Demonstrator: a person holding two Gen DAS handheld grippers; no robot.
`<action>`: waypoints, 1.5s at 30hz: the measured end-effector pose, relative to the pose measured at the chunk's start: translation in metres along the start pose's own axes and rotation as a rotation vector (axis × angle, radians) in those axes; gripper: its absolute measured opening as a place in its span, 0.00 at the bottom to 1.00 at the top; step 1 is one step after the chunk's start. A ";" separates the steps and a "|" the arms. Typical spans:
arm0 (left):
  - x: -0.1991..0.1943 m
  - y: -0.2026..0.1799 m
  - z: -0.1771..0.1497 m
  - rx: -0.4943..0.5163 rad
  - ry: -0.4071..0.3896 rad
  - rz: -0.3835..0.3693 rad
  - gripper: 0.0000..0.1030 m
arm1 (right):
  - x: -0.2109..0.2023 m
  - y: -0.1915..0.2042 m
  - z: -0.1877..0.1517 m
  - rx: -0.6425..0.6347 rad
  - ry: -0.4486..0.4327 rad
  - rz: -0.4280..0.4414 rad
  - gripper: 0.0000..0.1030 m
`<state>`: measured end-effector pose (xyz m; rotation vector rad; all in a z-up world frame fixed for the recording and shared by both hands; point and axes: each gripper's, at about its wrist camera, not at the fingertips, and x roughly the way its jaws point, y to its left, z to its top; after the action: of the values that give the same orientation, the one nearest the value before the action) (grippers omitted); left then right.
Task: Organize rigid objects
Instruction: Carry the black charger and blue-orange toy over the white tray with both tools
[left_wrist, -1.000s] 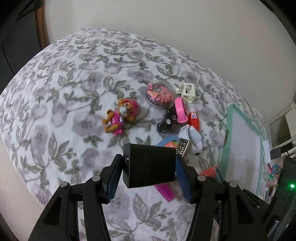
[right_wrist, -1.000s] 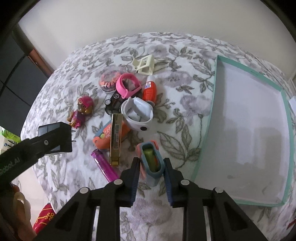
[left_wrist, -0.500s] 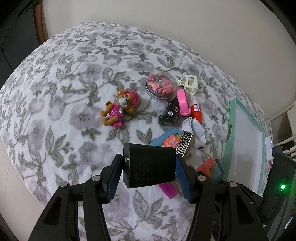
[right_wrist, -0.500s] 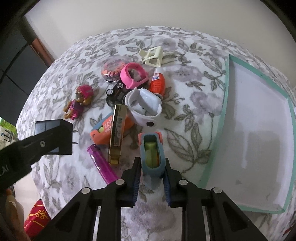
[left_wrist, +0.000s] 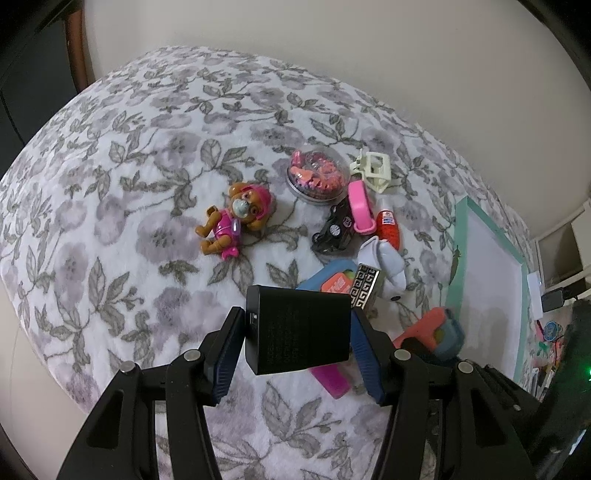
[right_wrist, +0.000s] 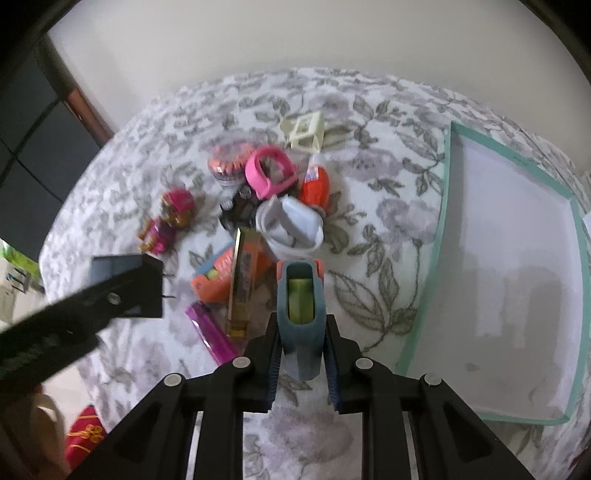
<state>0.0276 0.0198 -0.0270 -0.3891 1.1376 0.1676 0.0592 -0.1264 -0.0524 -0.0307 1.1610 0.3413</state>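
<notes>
Nearest the cameras, both grippers already carried something: the left gripper had its fingers pinching a black block, held above the floral bed, and the right gripper had its fingers pressed onto a blue-and-orange case, the jaws having just been closing around it. The case looked lifted clear of the bedcover, though that was hard to tell for sure. Just beyond lay the unsorted pile: a pink lighter, a gold bar, an orange case, a white cup, a toy car, an orange egg, a pink band, a round tin and a cream clip, with a dog figure lying apart. The teal-rimmed tray to the right held nothing, so by my judgement the sorting had barely begun and nearly everything remained.
</notes>
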 end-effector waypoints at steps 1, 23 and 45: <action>-0.002 -0.002 0.000 0.004 -0.006 -0.002 0.57 | -0.004 -0.002 0.001 0.012 -0.012 0.006 0.22; 0.036 -0.195 0.002 0.370 0.026 -0.086 0.57 | -0.066 -0.161 0.012 0.370 -0.108 -0.354 0.22; 0.091 -0.284 0.005 0.488 0.079 -0.125 0.57 | -0.055 -0.254 0.018 0.479 -0.088 -0.455 0.22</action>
<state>0.1617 -0.2457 -0.0464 -0.0314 1.1847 -0.2356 0.1264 -0.3773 -0.0337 0.1371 1.0876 -0.3381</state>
